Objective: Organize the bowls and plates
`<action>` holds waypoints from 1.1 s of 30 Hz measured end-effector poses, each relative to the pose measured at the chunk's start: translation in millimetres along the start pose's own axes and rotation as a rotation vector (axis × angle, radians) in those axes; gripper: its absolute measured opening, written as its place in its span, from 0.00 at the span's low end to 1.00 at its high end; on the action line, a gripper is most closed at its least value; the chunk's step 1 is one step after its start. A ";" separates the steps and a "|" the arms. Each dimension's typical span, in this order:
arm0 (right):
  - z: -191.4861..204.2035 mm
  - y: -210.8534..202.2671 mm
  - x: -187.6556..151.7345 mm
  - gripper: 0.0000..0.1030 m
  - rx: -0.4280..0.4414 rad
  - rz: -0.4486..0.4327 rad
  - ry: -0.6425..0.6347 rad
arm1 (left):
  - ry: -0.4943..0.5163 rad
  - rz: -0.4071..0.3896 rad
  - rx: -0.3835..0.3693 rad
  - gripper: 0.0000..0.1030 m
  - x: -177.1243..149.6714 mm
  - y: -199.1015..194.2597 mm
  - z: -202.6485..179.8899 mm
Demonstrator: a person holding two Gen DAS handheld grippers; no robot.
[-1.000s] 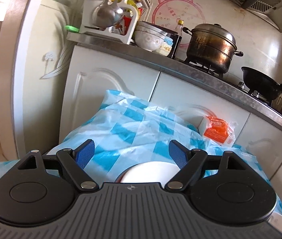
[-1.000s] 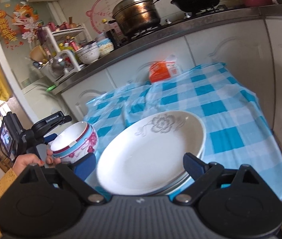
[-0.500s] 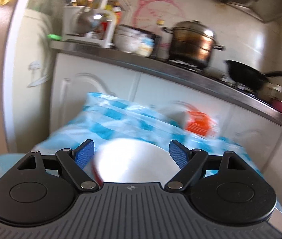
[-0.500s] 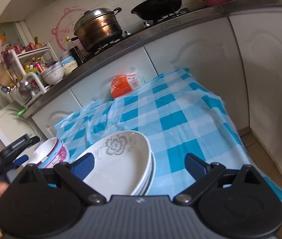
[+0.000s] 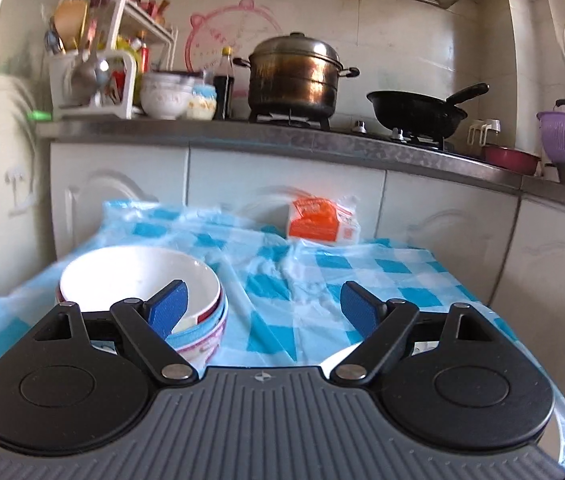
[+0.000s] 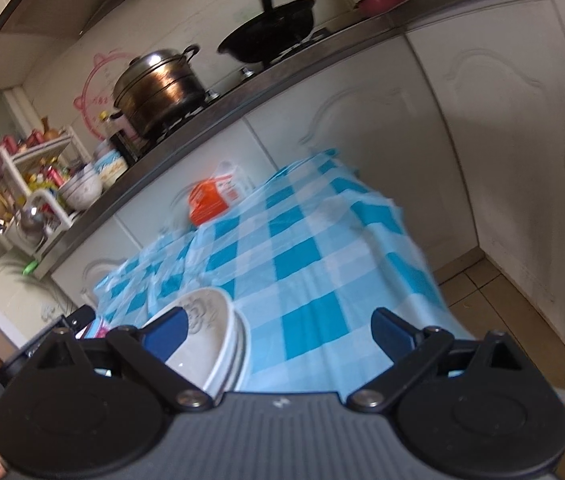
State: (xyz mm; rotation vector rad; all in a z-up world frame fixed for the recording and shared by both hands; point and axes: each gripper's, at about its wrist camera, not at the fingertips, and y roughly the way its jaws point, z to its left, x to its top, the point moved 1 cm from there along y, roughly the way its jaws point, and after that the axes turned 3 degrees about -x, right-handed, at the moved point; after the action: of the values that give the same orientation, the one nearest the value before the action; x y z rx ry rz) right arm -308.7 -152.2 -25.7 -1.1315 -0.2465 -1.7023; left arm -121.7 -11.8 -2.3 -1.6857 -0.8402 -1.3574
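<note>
A stack of bowls [image 5: 130, 280], white inside with red and blue outsides, sits on the left part of the blue checked tablecloth [image 5: 302, 304]. My left gripper [image 5: 264, 306] is open above the cloth, its left finger in front of the bowls' right rim, nothing between the pads. In the right wrist view a stack of white plates [image 6: 218, 336] with a grey flower print lies at the table's near edge. The right gripper [image 6: 280, 330] is open, and its left finger overlaps the plates. A plate rim [image 5: 340, 356] peeks out beside the left gripper's right finger.
An orange packet [image 5: 318, 226] lies at the back of the table against white cabinets. On the counter [image 5: 322, 146] stand a steel pot [image 5: 294, 76], a black wok [image 5: 418, 114], bowls and a rack. The left gripper [image 6: 76, 320] shows at the plates' left. Tiled floor [image 6: 494, 292] lies right.
Both grippers have drawn back and swung right. The bowls moved from the middle of the left gripper's gap to its left finger. The plates shrank toward the right gripper's left finger.
</note>
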 end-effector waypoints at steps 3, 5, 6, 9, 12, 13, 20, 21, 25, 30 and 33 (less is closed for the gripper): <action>-10.6 -1.1 1.8 0.96 -0.002 -0.007 0.024 | -0.004 -0.028 0.017 1.00 -0.7 -0.6 -1.5; -17.0 -0.9 1.7 0.96 -0.001 -0.008 0.041 | -0.002 -0.036 0.031 1.00 0.0 -0.6 -3.3; -19.8 -0.9 1.6 0.96 -0.001 -0.009 0.048 | -0.003 -0.038 0.032 1.00 -0.5 -2.1 -3.9; -27.6 0.2 2.7 0.96 0.005 -0.014 0.070 | 0.007 -0.039 0.031 1.00 -1.2 -1.8 -10.9; -32.8 0.7 3.6 0.97 0.005 -0.022 0.084 | 0.008 -0.038 0.027 1.00 -3.0 0.7 -21.5; -34.4 1.0 3.7 0.97 0.003 -0.023 0.087 | 0.003 -0.035 0.022 1.00 -3.1 2.8 -25.9; -45.5 -0.6 5.2 0.97 -0.008 -0.038 0.112 | -0.015 -0.021 0.013 1.00 -3.4 23.2 -56.7; -46.7 -0.9 5.7 0.97 -0.010 -0.043 0.113 | -0.019 -0.019 0.015 1.00 -3.3 26.8 -60.2; -50.7 0.6 6.8 0.97 -0.017 -0.046 0.117 | -0.017 -0.023 0.013 1.00 -4.5 40.3 -78.7; -51.7 1.5 9.2 0.97 -0.027 -0.053 0.119 | 0.002 -0.019 -0.024 1.00 -5.7 55.1 -100.9; -49.2 1.7 10.7 0.97 -0.033 -0.058 0.107 | 0.024 -0.019 -0.051 1.00 -5.9 59.3 -109.5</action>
State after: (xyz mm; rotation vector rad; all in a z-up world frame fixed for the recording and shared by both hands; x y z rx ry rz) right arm -335.2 -190.8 -44.4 -1.0629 -0.1862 -1.8178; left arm -120.6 -136.3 -6.7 -1.7005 -0.8159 -1.4203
